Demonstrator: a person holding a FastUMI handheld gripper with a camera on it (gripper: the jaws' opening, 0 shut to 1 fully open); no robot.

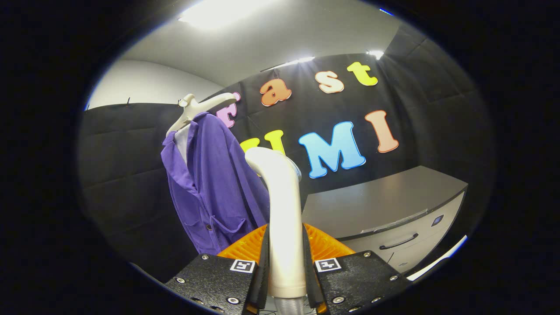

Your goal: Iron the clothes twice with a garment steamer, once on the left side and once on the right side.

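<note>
So the gripper [285,267] has both its black fingers [262,262] clamped tight on the glossy white plastic handle of the garment steamer [282,210], which stands up between them and curves at the top toward the shirt. That purple button-front shirt [214,188] hangs on a pale plastic hanger [197,107], and I'll use it as my landmark: the steamer head sits just off the shirt's near edge, close but I can't tell if it's touching the fabric. A grey cabinet with a dark drawer handle [393,218] is well off to the other side of the steamer from the shirt.

My guess is we're at the approach, neither pass visibly done yet. To do it well I'd bring the head flat against one front panel near the collar and drag down slowly, keeping light contact so the shirt doesn't swing on the hanger. Keep the grip firm, since that glossy handle looks like it could twist.
</note>
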